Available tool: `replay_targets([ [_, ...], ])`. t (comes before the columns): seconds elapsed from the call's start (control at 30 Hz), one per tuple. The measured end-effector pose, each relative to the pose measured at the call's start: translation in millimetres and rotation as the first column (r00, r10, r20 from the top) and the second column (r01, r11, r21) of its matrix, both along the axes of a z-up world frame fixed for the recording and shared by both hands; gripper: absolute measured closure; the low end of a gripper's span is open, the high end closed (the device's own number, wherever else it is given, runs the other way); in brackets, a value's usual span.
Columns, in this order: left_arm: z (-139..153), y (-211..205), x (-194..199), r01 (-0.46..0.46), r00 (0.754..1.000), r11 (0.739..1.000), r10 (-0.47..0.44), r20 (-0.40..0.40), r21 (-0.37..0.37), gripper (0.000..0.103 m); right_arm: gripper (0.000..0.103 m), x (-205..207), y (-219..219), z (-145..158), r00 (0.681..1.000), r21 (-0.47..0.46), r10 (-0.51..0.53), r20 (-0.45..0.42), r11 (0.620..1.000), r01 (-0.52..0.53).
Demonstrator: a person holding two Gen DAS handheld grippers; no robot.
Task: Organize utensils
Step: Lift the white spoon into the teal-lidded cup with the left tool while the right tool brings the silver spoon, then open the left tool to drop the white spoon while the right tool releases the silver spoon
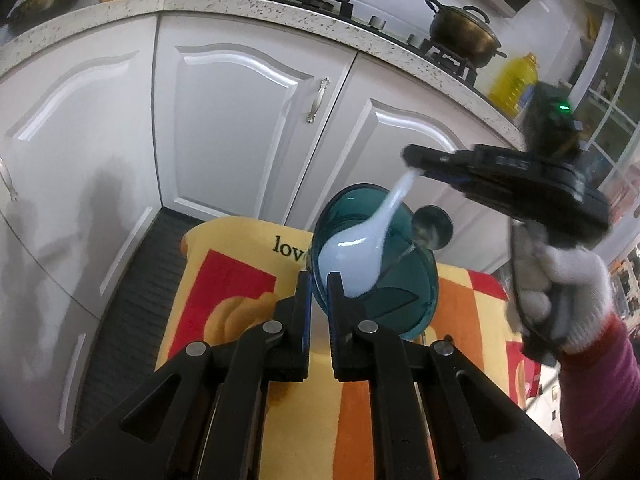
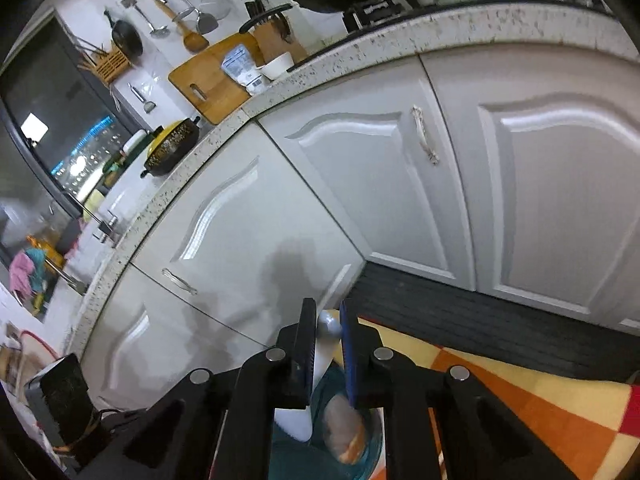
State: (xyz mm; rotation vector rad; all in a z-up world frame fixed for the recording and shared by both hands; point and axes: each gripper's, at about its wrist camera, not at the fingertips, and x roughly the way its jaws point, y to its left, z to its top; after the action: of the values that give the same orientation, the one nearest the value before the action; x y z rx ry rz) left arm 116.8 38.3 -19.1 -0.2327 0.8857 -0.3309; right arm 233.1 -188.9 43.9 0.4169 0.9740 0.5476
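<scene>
The bowl [image 1: 384, 280] sits tilted above the cloth [image 1: 248, 280], before the cabinet doors [image 1: 240, 128]. A spoon [image 1: 360, 252] lies in the bowl, its handle rising to the right.

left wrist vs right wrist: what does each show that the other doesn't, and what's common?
Left wrist only: the right gripper from outside with the gloved hand holding it, the left gripper clamped on the teal bowl rim, a metal spoon in the bowl, the oil bottle.

Right wrist only: hanging utensils, cutting board, sink faucet.

Both: white spoon, teal bowl, checked cloth, white cabinets.
</scene>
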Motion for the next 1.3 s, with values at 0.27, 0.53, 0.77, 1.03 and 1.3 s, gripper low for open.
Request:
replay_targets([
  [0.27,-2,-7,2,-0.007,1.000,0.999,0.007,-0.003,-0.036,0.091,0.092,-23,38,39,0.995,-0.164,-0.009,0.099,0.986,0.026],
  [0.53,-2,0,-11,-0.023,1.000,0.999,0.023,-0.006,-0.033,0.091,0.092,-25,42,39,0.993,-0.181,-0.101,0.065,0.977,0.111],
  [0.77,-8,1,-10,-0.020,1.000,0.999,0.019,-0.013,-0.047,0.091,0.091,-36,41,46,0.996,-0.139,-0.085,0.013,0.987,0.086],
  [1.03,-10,2,-11,-0.024,1.000,0.997,0.023,-0.009,-0.072,0.078,0.086,-35,41,15,0.984,-0.056,-0.104,-0.145,0.994,0.096],
  [1.3,-16,10,-16,-0.040,0.999,0.997,0.038,-0.028,-0.067,0.076,0.060,-54,28,26,0.994,-0.083,-0.075,-0.081,0.994,0.068],
])
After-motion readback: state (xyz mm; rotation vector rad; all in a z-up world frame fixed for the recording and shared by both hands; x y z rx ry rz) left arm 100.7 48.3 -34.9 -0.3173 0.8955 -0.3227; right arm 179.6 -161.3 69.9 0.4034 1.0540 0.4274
